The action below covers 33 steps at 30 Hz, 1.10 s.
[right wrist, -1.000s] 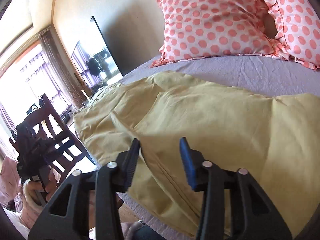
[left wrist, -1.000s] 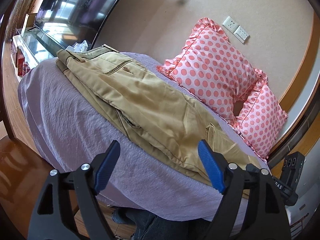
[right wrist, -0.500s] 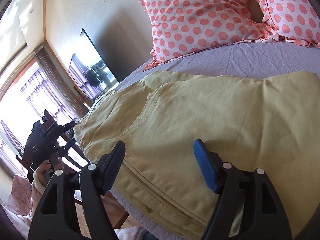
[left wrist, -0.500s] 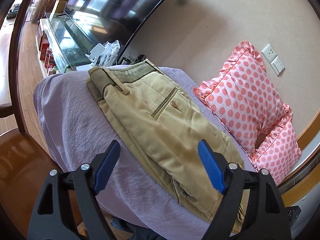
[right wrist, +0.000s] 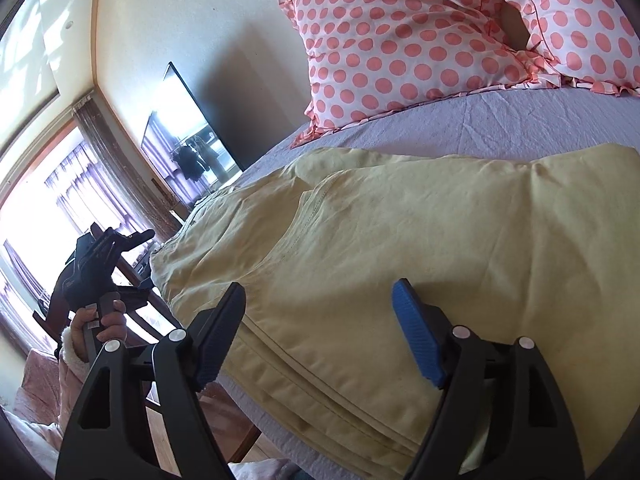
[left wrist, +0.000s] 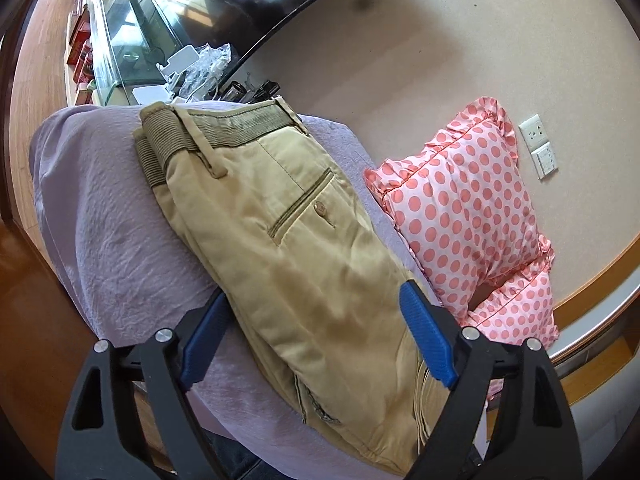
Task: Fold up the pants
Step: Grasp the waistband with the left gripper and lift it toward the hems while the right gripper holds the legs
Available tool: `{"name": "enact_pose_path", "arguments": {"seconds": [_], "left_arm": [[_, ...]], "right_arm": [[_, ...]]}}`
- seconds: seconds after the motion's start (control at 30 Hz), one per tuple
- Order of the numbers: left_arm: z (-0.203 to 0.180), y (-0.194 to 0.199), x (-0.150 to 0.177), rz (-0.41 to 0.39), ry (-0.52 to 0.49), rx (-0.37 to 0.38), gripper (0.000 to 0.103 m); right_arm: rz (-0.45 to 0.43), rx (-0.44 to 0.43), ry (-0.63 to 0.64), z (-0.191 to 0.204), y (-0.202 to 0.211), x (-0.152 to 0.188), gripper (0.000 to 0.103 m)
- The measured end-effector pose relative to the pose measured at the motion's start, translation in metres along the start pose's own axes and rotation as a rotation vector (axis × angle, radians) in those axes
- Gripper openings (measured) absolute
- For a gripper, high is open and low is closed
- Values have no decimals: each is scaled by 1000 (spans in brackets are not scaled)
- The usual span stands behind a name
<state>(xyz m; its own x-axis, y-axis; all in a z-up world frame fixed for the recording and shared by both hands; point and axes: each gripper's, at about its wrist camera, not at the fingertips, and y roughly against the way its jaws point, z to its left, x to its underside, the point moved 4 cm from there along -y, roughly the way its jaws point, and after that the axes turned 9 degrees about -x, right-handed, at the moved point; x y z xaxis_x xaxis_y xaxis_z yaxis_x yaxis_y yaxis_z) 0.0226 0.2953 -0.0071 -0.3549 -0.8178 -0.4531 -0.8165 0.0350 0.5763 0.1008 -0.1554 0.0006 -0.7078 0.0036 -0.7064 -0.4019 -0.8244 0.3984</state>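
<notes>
Both hand-held grippers, left [left wrist: 316, 344] and right [right wrist: 320, 332], now nearer the khaki pants [left wrist: 280, 240], jaws wide, empty.

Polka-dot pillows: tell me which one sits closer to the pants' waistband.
The larger pillow, standing against the wall, is the one nearer the waistband. The other pillow lies beyond it, partly hidden, toward the leg end of the pants.

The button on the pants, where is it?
In the left wrist view, the button sits mid-frame beside the back pocket slit on the pants, left of the polka-dot pillow.
</notes>
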Motion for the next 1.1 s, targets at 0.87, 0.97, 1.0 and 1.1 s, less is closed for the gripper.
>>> {"name": "enact_pose_path", "arguments": {"seconds": [0.87,0.97,1.0,1.1], "left_arm": [[-312,10,202,-5,-997,222,15],[-320,-21,286,173,-1154,266,14],[-316,-34,311,234,-1195,251,12],[-307,-43,343,212,-1274,217,12]], "right_arm": [[-435,127,-199,-80,171,5,80],[-476,148,-265,-98,190,11,80],[-485,152,-289,-104,196,13,80],[-500,155,-336,-117,209,16,80]]}}
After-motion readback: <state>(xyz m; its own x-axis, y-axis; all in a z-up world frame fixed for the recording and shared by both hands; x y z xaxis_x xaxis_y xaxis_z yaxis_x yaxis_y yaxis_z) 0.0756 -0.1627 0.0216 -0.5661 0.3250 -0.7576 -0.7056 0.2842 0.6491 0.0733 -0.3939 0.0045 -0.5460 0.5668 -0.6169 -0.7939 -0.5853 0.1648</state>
